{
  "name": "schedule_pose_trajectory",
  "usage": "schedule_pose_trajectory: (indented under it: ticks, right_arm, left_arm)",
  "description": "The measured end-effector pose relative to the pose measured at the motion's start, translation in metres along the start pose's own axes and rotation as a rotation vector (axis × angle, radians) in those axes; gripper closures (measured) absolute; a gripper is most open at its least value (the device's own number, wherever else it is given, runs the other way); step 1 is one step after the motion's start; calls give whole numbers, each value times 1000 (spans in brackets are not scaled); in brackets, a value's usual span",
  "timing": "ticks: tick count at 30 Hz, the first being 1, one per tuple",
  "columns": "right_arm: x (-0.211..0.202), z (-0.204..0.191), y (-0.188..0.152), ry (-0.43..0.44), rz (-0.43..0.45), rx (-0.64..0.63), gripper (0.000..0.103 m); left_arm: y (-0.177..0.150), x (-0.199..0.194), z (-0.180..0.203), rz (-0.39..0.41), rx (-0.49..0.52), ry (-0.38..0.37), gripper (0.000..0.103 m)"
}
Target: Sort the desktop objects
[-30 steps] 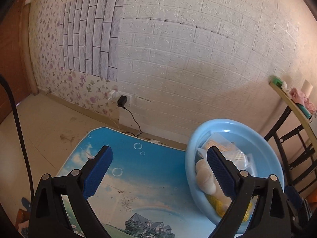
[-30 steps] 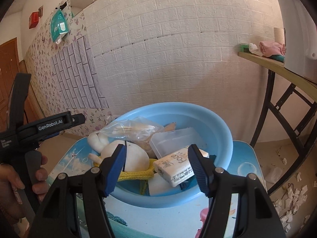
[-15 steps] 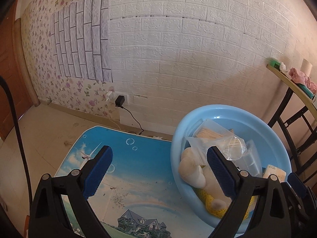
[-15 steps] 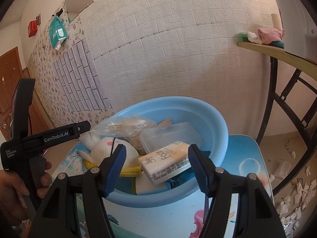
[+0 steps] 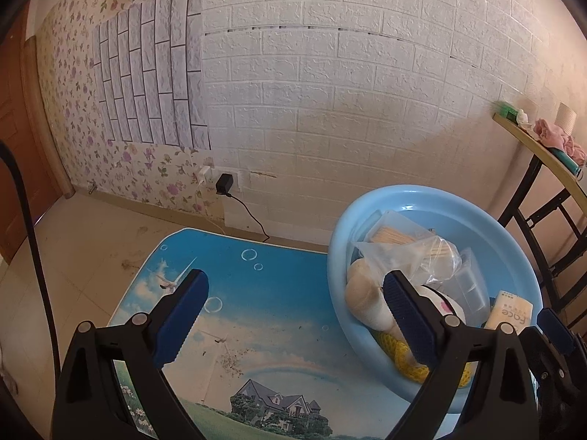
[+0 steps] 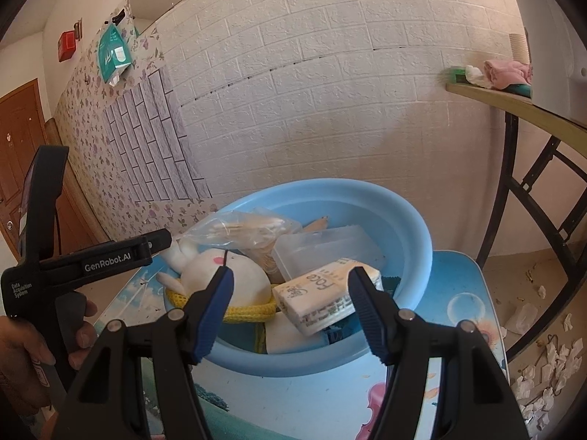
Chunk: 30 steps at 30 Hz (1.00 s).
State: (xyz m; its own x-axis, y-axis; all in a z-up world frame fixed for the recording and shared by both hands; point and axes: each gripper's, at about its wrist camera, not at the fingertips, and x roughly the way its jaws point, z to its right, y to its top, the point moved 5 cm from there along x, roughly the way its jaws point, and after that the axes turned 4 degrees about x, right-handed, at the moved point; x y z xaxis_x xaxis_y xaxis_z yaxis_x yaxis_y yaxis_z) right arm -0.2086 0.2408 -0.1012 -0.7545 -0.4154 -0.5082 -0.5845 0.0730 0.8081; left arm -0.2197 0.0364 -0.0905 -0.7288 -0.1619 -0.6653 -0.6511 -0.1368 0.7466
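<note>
Blue basin (image 6: 403,212) sits on a low table (image 5: 264,293) printed with sky, bubbles and a house; in the left wrist view the basin fills the lower right of the frame, in the right wrist view the centre.

Basin contents, piled together: a white plush rabbit (image 6: 227,275) at the left, a yellow knitted cord (image 6: 253,310) under it, a clear bag of cotton swabs (image 6: 242,227) on top toward the back, a clear plastic box (image 6: 323,253) behind, and a tissue pack (image 6: 323,297) at the front.

Right gripper (image 6: 290,311): jaws apart, nothing pinched. Its blue pads stand either side of the tissue pack as seen, not touching it.

Left gripper (image 5: 293,315): jaws wide, empty. Left pad over the bare table, right pad in front of the rabbit in the basin.

In the right wrist view the left gripper's black body shows at the left edge, a hand (image 6: 44,344) wrapped round its handle.

Upper right of both frames: a wooden shelf (image 6: 513,106) on a black frame, a pink cloth (image 6: 506,71) on it.
</note>
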Motion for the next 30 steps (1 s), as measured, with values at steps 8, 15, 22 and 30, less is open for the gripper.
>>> schedule_pose_trajectory:
  ticks: [8,15,22,30]
  right_arm:
    - [7,3,-2,-46,-24,-33,38]
    - [-1,-2,-1,-115,-51,-57,38]
    - [-20,-27,-3,-125,-57,-85,38]
    - [-34,-57,-11,-180,-87,-131,38]
  left_arm:
    - [-5,-15,-6,16,-20,-31,7]
    - [-23,-33,-24,-18,-43,-57,7]
    - [-44,-55,-39,-37,4,-75,7]
    - [-69,-72,-68,-49,-6,-95,7]
